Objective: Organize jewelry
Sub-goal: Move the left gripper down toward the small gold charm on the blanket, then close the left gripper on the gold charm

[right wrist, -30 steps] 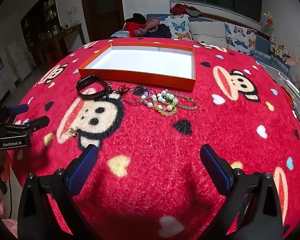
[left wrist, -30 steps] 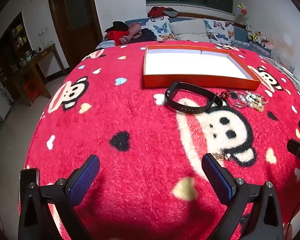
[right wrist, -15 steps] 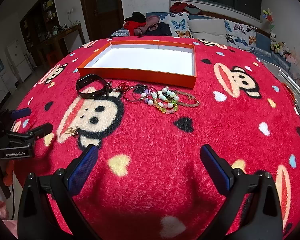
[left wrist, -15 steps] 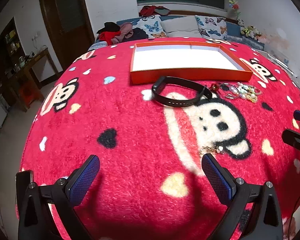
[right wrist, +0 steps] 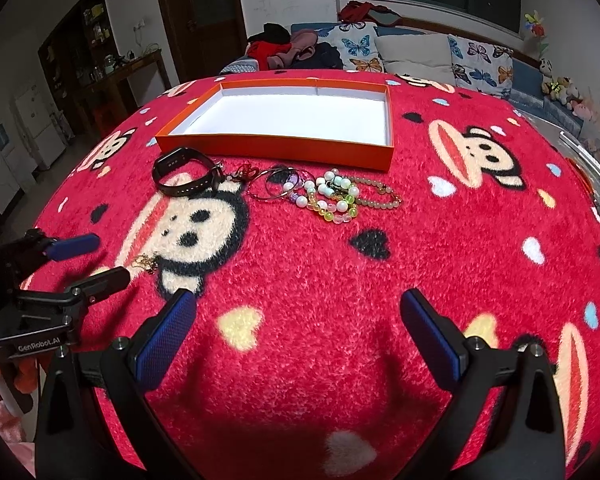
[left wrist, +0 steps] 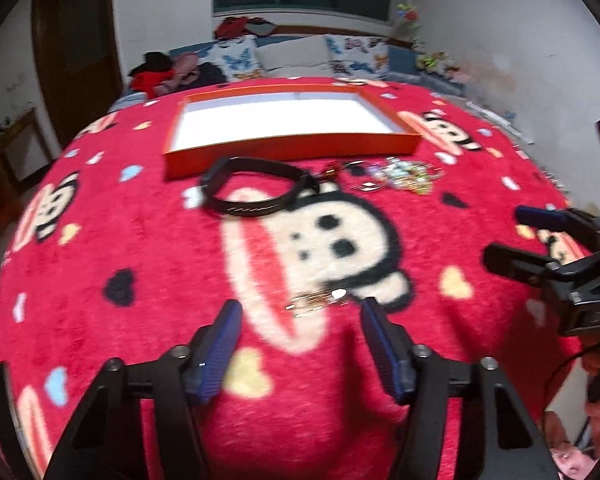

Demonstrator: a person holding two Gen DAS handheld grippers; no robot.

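Note:
A small gold chain (left wrist: 316, 300) lies on the red monkey blanket just ahead of my left gripper (left wrist: 300, 320), which is open but narrowed, and empty. The chain also shows in the right wrist view (right wrist: 145, 261), close to the left gripper's fingertips (right wrist: 112, 278). A black wristband (right wrist: 186, 176) (left wrist: 256, 194), thin bangles (right wrist: 278, 188) and bead bracelets (right wrist: 336, 196) lie in a row before the empty orange tray (right wrist: 276, 150) (left wrist: 292, 148). My right gripper (right wrist: 298, 316) is wide open and empty, well short of the beads.
The red blanket (right wrist: 380, 300) covers a round table that drops off on all sides. A sofa with butterfly cushions (right wrist: 412, 60) stands behind it. A dark door (right wrist: 200, 12) and a side table (right wrist: 116, 80) are at the left.
My left gripper has moved forward and right toward the gold chain, and its jaws have narrowed. The right gripper has barely moved.

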